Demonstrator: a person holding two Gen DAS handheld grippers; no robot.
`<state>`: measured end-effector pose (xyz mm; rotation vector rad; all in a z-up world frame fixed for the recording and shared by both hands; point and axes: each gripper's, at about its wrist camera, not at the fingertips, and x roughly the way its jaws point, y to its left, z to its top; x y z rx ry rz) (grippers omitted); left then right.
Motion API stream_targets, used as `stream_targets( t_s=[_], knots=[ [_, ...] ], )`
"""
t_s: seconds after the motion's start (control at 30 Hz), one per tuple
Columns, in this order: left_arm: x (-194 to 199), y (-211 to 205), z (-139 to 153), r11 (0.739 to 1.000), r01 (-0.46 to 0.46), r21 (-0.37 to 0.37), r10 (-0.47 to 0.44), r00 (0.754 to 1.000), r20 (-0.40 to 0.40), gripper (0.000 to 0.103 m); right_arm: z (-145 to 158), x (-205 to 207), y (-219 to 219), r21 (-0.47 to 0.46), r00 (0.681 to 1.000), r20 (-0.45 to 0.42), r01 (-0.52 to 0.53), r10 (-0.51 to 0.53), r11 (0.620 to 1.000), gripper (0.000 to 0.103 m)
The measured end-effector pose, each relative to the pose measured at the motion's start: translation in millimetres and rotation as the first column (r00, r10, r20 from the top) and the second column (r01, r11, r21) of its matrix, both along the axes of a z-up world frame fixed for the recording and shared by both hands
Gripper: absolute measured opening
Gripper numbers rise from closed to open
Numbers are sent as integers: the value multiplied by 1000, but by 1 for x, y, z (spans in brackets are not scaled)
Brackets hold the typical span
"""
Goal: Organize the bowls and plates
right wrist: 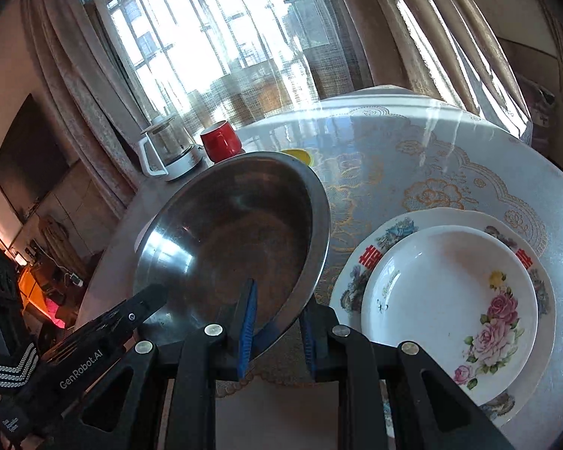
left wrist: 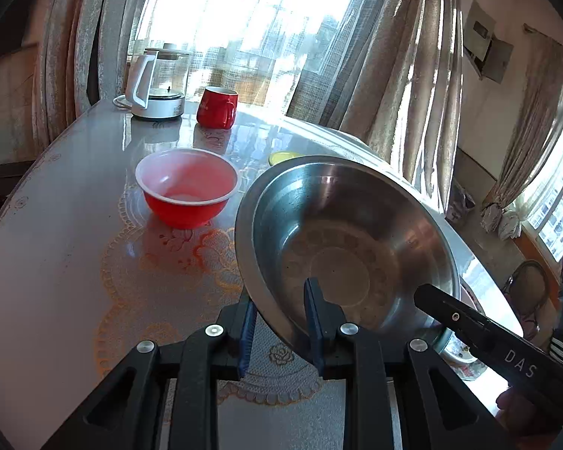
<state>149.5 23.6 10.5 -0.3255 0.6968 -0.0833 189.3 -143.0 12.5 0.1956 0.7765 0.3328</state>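
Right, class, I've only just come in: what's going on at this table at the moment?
A person with a gripper in each hand holds a round stainless steel bowl by its rim, tilted above the table. The left gripper and the right gripper each clamp the rim. A red plastic bowl sits on the patterned table; a small floral plate rests on a larger one.

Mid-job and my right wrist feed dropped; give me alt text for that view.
The right gripper clamps the near rim of a tilted steel bowl, with the left gripper at its left edge. Right of the bowl, a small floral plate sits stacked on a larger patterned plate on the table.
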Motion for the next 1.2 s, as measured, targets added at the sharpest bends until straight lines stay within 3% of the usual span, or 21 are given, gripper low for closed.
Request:
stream_targets(
  t_s=[0.43, 0.57, 1.2],
  knots=[
    [-52, 17, -16, 1000, 0, 13, 0, 1000, -22, 26, -22, -52, 18, 37, 999, -50, -8, 10, 999, 22],
    [-55, 16, -22, 1000, 5, 16, -4, 999, -42, 26, -25, -61, 23, 13, 999, -52, 0, 1, 1000, 22],
    [-60, 12, -30, 999, 32, 35, -29, 998, -59, 26, -45, -68, 15, 65, 991, -126, 45, -37, 997, 25]
  ],
)
